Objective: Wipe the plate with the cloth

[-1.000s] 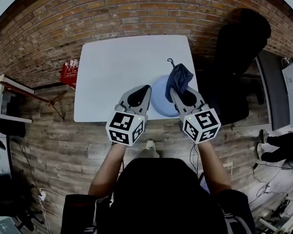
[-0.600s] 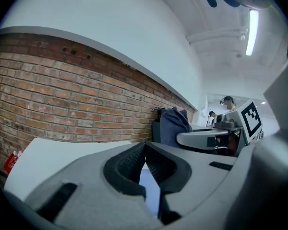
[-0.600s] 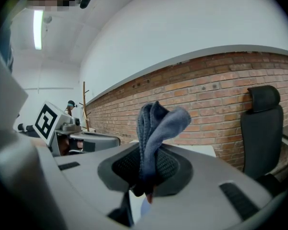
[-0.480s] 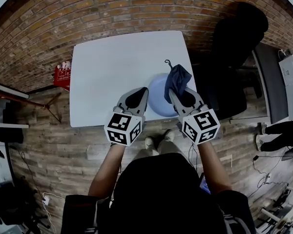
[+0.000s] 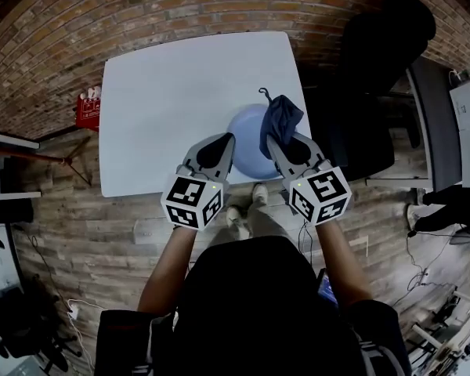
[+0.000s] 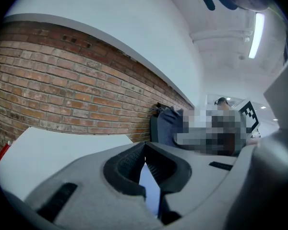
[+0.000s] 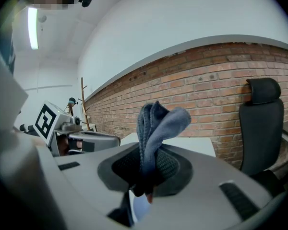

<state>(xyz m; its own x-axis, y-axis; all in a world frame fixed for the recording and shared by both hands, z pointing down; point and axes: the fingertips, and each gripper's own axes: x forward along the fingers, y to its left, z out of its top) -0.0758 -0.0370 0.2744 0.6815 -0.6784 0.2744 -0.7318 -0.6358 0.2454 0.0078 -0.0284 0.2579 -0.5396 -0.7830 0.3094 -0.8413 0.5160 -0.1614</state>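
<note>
A pale blue plate (image 5: 247, 143) sits near the front right corner of the white table (image 5: 164, 92). My left gripper (image 5: 229, 139) meets the plate's left rim, and its jaws look shut on that rim. In the left gripper view the jaws (image 6: 144, 150) meet at the tips, with a sliver of the plate (image 6: 151, 188) between the pads. My right gripper (image 5: 272, 141) is shut on a dark blue cloth (image 5: 283, 120) that stands bunched above the plate's right side. In the right gripper view the cloth (image 7: 156, 123) rises out of the shut gripper (image 7: 146, 183).
A black office chair (image 5: 368, 69) stands just right of the table, also seen as the chair (image 7: 261, 128) against the brick wall. A red box (image 5: 86, 108) lies on the floor left of the table. The person's shoes (image 5: 247, 210) are under the table's front edge.
The head camera shifted, so the table sits higher and further left in view. Both grippers, the plate and the cloth moved slightly up with it. Neither grip changed.
</note>
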